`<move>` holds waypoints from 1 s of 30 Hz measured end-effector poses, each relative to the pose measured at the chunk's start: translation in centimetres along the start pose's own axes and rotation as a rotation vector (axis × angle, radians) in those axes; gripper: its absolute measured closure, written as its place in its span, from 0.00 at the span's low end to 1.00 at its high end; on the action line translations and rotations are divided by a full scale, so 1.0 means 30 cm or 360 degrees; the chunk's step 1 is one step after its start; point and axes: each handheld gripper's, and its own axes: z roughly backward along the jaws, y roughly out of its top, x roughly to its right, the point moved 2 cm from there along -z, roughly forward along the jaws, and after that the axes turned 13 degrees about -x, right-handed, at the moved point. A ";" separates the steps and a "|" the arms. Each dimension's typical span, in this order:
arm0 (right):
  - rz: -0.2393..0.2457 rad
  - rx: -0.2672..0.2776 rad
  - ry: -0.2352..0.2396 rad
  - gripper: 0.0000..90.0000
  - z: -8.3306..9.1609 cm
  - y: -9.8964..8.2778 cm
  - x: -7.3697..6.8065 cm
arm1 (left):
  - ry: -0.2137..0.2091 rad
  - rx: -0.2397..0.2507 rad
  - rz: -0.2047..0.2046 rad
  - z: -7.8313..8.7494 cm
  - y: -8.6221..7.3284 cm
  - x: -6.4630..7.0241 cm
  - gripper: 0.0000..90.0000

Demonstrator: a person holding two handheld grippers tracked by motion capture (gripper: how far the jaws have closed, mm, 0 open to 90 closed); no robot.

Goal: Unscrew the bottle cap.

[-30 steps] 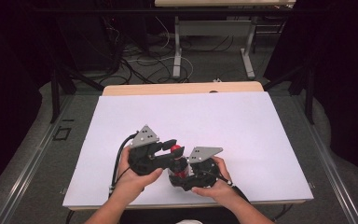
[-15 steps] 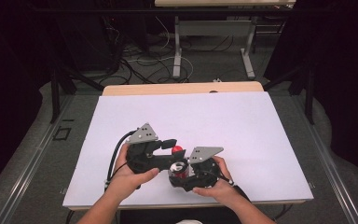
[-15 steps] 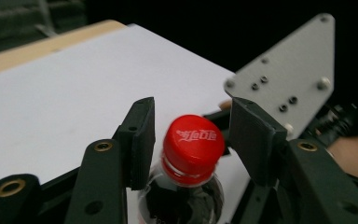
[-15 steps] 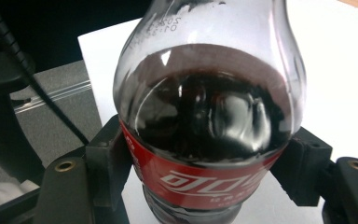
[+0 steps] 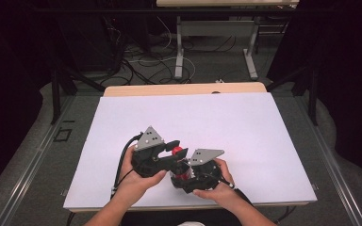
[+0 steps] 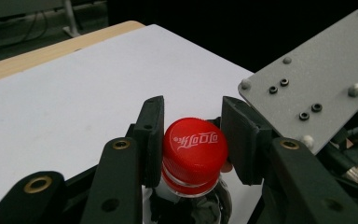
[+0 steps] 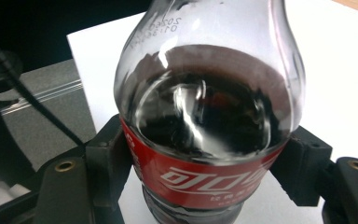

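A cola bottle [image 7: 209, 107] with dark drink and a red label stands on the white table [image 5: 245, 127]. My right gripper [image 7: 207, 163] is shut on its body at the label, one black pad on each side. The red cap [image 6: 195, 144] sits between the pads of my left gripper [image 6: 193, 135], which has just been closing and now presses on it. From above, the left gripper [image 5: 175, 153] reaches in from the left over the cap [image 5: 177, 151], and the right gripper [image 5: 183, 173] holds the bottle lower down near the front edge.
The grey three-cornered plate [image 6: 314, 84] of the right gripper stands close beside the cap. A wooden strip [image 5: 184, 89] edges the table's far side. Cables and desk legs [image 5: 179, 47] lie on the floor beyond.
The left hand shifted slightly left around the cap half a second ago and has come back onto it. The right hand and bottle have stayed put.
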 end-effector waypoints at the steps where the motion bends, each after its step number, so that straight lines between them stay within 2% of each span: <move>1: -0.0005 -0.0005 -0.0007 0.33 -0.001 -0.001 0.001 | 0.0002 -0.0003 -0.0003 0.002 0.004 0.003 0.68; 3: -0.0009 -0.0016 0.0000 0.33 -0.001 -0.002 0.004 | 0.0020 0.0002 -0.0008 0.003 0.011 0.006 0.68; 7: -0.0025 -0.0017 0.0005 0.33 0.000 -0.004 0.009 | 0.0011 -0.0019 0.0001 0.001 0.020 0.003 0.68; 15: -0.0049 0.0010 -0.0035 0.33 -0.001 -0.010 0.025 | 0.0038 -0.0025 0.0024 0.009 0.032 -0.024 0.68; 18: -0.0062 -0.0007 -0.0041 0.33 0.003 -0.012 0.032 | 0.0050 -0.0023 0.0051 0.015 0.032 -0.039 0.68; 23: -0.0083 0.0014 -0.0064 0.33 0.006 -0.014 0.047 | 0.0090 -0.0019 0.0089 0.023 0.026 -0.077 0.68; 27: -0.0099 0.0007 -0.0075 0.33 0.011 -0.016 0.058 | 0.0115 -0.0008 0.0139 0.031 0.018 -0.113 0.68; 29: -0.0107 0.0051 -0.0099 0.33 0.008 -0.017 0.065 | 0.0126 -0.0007 0.0166 0.036 0.012 -0.132 0.68; 30: -0.0115 0.0030 -0.0105 0.33 0.011 -0.018 0.068 | 0.0132 -0.0006 0.0184 0.038 0.008 -0.141 0.68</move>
